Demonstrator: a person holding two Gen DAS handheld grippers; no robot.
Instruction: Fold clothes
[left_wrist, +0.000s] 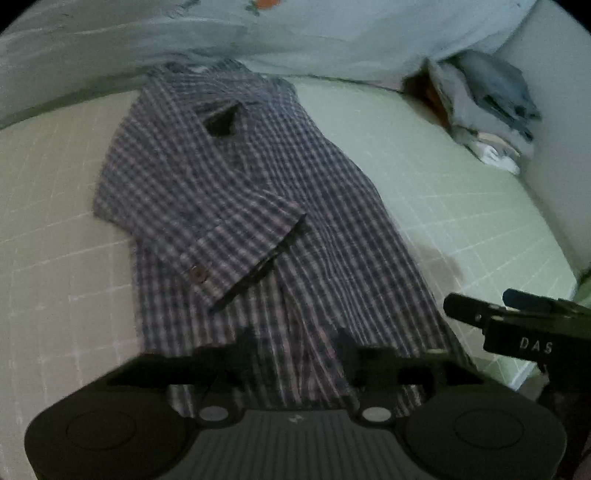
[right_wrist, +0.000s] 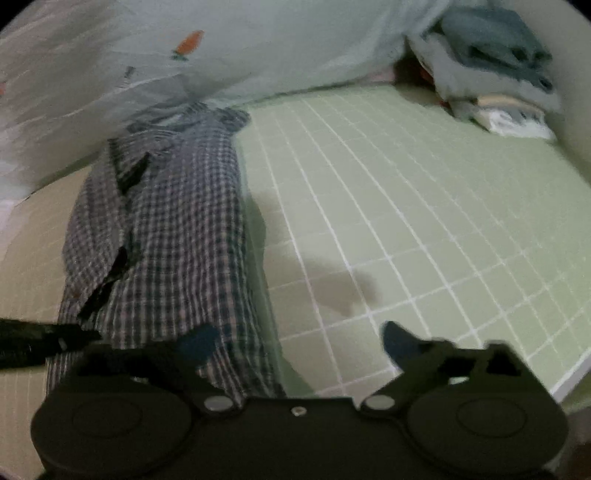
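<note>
The plaid shirt (left_wrist: 236, 206) lies lengthwise on the bed (right_wrist: 406, 221), over the pale green gridded sheet, its collar end toward the light quilt (left_wrist: 332, 33) bunched at the far side. Both sides look already turned in: one sleeve (left_wrist: 236, 251) with a brown button (left_wrist: 198, 273) is laid across the middle, so the garment is now a long narrow strip. The left gripper (left_wrist: 295, 347) hovers at the near hem with its fingers standing fairly wide and nothing pinched between them; the cloth only shows through the gap. The right gripper (right_wrist: 299, 343) sits just beside the strip's near right edge, fingers spread wide, one over the fabric and one over bare sheet, holding nothing. By the look of it the lengthwise folds are done, and what remains is to bring the hem up toward the collar (once or twice) and set the bundle aside. A stack of folded clothes (right_wrist: 491, 70) rests in the far right corner against the wall, which suggests that other pieces are finished and that this shirt belongs there next.
</note>
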